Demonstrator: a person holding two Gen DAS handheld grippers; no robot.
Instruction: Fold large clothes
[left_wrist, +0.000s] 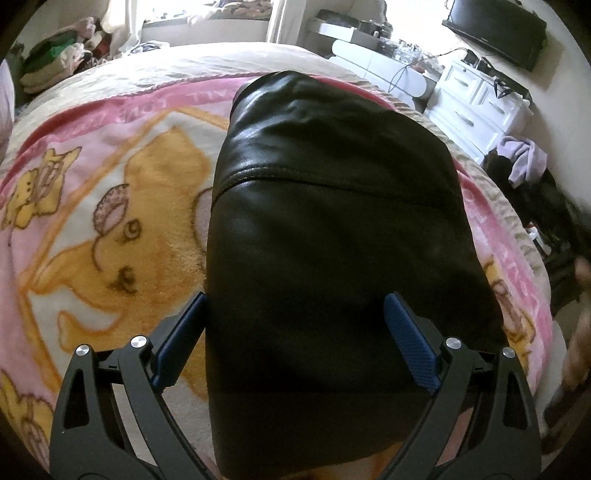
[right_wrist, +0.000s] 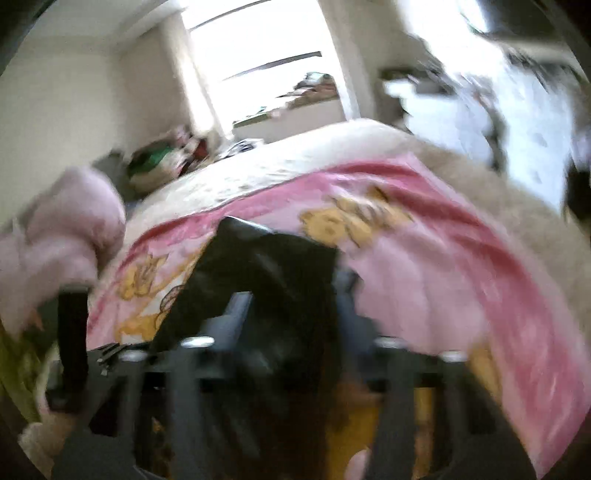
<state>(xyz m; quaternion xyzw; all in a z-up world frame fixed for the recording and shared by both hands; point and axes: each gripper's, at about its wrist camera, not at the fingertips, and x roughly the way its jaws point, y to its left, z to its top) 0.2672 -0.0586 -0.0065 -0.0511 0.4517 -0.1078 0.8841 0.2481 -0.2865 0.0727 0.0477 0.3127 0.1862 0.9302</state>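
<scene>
A black leather garment (left_wrist: 332, 229) lies folded into a long block on a pink cartoon blanket (left_wrist: 110, 206) on the bed. My left gripper (left_wrist: 295, 328) is open, its blue-padded fingers (left_wrist: 410, 339) spread over the garment's near end, one on each side. The right wrist view is badly motion-blurred: the black garment (right_wrist: 266, 280) shows on the blanket (right_wrist: 424, 280), with my right gripper (right_wrist: 291, 306) over its near end. Its jaws look apart but blur hides the tips.
A white dresser (left_wrist: 476, 107) with a black TV (left_wrist: 498, 33) stands at the right. Clothes (left_wrist: 524, 162) are piled beside the bed's right side. A heap of clothes (left_wrist: 62, 55) sits at the far left. A pink fuzzy sleeve (right_wrist: 62, 236) is at the left.
</scene>
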